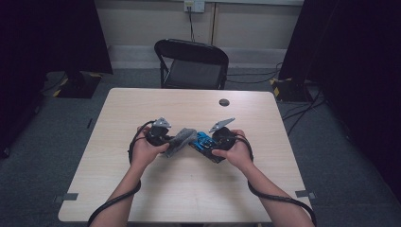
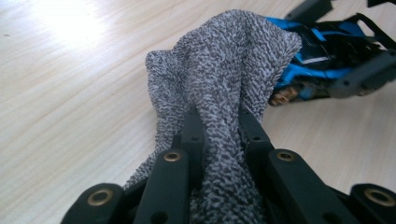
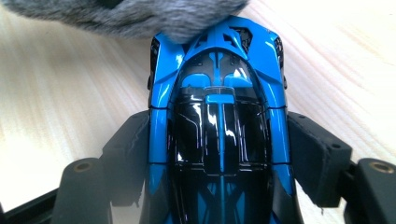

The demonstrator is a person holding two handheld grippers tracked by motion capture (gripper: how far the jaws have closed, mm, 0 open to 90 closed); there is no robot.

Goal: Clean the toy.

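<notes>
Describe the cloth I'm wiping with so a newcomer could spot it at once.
On the light wooden table, look midway between the person's two hands. The grey terry cloth is bunched in the left gripper, its far end touching the blue and black toy car clamped in the right gripper. It is the one soft, speckled grey thing among hard, glossy parts.
</notes>
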